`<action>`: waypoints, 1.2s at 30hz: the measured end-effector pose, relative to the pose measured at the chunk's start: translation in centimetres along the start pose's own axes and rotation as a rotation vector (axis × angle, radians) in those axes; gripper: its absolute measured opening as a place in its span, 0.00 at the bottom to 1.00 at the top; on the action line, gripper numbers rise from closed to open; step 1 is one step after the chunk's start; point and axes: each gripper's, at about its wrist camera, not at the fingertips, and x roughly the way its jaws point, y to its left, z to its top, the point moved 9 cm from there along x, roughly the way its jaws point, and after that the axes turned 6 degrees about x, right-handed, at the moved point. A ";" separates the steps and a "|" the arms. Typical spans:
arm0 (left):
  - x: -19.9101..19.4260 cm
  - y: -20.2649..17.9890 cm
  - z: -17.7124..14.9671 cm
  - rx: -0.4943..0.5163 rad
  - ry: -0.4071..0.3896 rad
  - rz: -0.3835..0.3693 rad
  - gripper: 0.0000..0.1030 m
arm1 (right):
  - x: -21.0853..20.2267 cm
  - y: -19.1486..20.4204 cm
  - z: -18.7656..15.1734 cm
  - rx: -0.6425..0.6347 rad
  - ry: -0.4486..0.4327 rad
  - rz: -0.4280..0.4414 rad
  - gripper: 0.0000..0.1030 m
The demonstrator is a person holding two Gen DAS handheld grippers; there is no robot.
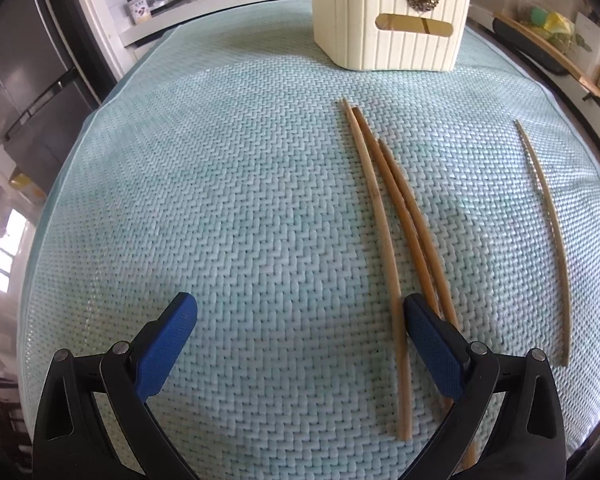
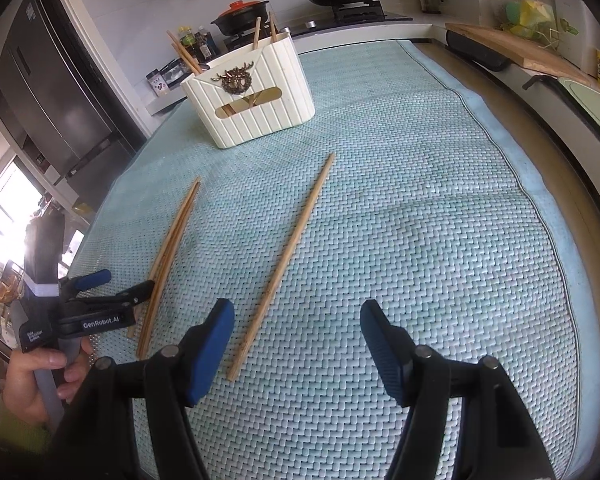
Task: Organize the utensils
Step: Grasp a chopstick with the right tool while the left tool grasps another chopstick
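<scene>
1. Left wrist view: the left gripper (image 1: pixel 300 320) hangs low over the mat (image 1: pixel 220 200), jaws spread wide and empty. Its right finger (image 1: pixel 432 348) sits over the near ends of three chopsticks (image 1: pixel 396 232).
2. Those three lie bunched, touching or nearly so, with long axes running from the near edge toward the holder (image 1: pixel 392 20) at the far edge. Which ends are the tips I cannot tell.
3. Right wrist view: the right gripper (image 2: pixel 296 344) is likewise wide open and empty, with a lone chopstick (image 2: pixel 284 264) just left of its gap, lying parallel and well apart from the bunch.
4. The holder already has chopsticks standing in it, so I judge this the pick-up step.
5. Next, each gripper would need to straddle a stick crosswise and close.
</scene>
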 end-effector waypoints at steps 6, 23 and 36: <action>1.9 1.6 3.5 -0.012 0.018 0.042 0.99 | 1.9 -0.2 1.9 -0.055 0.024 -0.039 0.65; 5.7 4.8 9.1 0.028 0.048 0.050 0.97 | 12.1 1.2 9.8 -0.094 0.147 -0.138 0.45; 6.2 5.2 9.7 0.045 0.055 0.049 0.94 | 13.0 2.5 9.9 -0.160 0.176 -0.190 0.42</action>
